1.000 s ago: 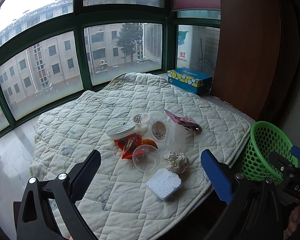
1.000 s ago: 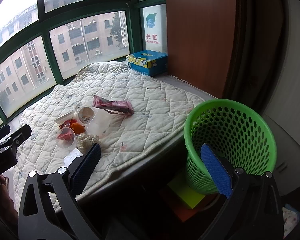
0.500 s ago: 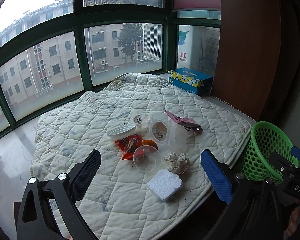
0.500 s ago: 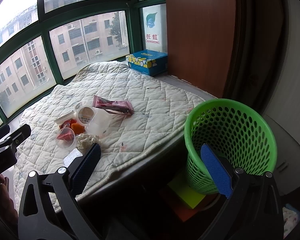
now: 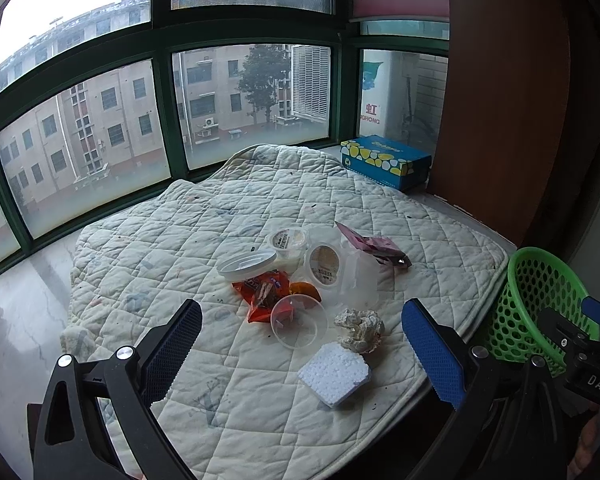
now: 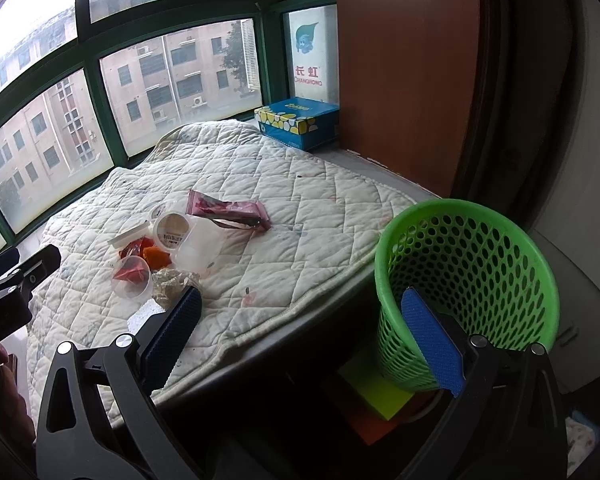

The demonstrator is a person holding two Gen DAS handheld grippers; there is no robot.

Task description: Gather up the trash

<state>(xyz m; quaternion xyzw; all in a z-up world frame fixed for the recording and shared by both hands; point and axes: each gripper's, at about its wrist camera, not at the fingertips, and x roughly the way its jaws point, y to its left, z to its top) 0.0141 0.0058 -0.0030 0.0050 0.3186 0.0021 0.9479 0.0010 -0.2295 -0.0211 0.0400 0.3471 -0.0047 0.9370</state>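
Waiting spread wide above the trash pile [image 5: 300, 292], the left gripper [image 5: 302, 332] can choose; the right gripper [image 6: 300, 316] (also spread, empty) flanks the green basket [image 6: 480, 248].

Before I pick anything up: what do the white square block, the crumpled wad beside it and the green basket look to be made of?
White block: likely foam polystyrene, matte, with a beaded, pebbly surface.
Crumpled wad: probably tissue or paper, off-white, matte, with sharp creases and some brownish staining.
Green basket: plastic by the look, slightly glossy, moulded with rows of oval holes.
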